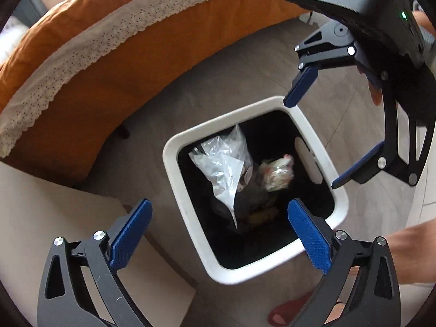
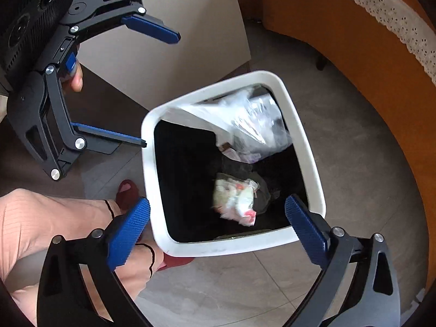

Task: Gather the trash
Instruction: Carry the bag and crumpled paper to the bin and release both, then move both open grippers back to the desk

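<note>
A white square bin (image 1: 170, 160) (image 2: 148, 169) with a black liner stands on the grey tiled floor. Inside it lie a clear plastic bag (image 1: 223, 169) (image 2: 253, 125) and a crumpled white wrapper with red marks (image 1: 278, 173) (image 2: 237, 199), which looks blurred. My left gripper (image 1: 219, 207) (image 2: 159, 91) hangs open over the bin's near edge with nothing between its blue pads. My right gripper (image 2: 218, 203) (image 1: 313, 143) is also open and empty, above the bin's opposite rim. Both point steeply down at the bin.
An orange bed cover with white lace trim (image 1: 81, 27) (image 2: 381, 54) curves around the far side. A white cabinet panel (image 1: 41, 218) (image 2: 163, 41) stands close beside the bin. A person's foot in a red slipper (image 1: 288, 310) (image 2: 126, 190) is next to the bin.
</note>
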Action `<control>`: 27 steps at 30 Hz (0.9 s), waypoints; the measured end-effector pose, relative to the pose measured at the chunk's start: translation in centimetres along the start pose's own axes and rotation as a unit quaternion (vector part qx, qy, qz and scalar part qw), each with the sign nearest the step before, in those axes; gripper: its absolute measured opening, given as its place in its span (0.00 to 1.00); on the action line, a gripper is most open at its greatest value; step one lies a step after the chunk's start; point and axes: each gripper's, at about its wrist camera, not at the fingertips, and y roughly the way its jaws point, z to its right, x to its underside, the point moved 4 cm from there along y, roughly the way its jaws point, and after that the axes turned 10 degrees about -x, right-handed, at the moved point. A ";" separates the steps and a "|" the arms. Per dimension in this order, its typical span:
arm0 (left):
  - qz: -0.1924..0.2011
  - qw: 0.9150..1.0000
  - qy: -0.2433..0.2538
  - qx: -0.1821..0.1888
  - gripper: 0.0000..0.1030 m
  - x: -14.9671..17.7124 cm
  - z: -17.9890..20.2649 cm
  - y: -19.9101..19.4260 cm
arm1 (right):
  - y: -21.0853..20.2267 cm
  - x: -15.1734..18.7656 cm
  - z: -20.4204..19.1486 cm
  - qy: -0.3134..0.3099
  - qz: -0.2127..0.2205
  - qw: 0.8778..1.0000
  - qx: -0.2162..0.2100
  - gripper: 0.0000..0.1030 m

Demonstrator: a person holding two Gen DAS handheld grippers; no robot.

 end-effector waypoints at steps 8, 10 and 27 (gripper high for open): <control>0.003 0.999 0.038 0.015 0.95 0.8 1.3 1.0 | 0.6 0.5 -0.2 -0.022 -0.002 1.000 0.014 0.96; 0.003 0.999 0.035 0.019 0.95 0.8 0.9 0.9 | 0.5 0.3 -0.6 -0.022 -0.002 1.000 0.016 0.96; 0.019 0.997 -0.072 0.029 0.95 -2.8 -3.4 -10.5 | -9.4 -4.1 -5.6 -0.023 0.024 0.999 0.033 0.96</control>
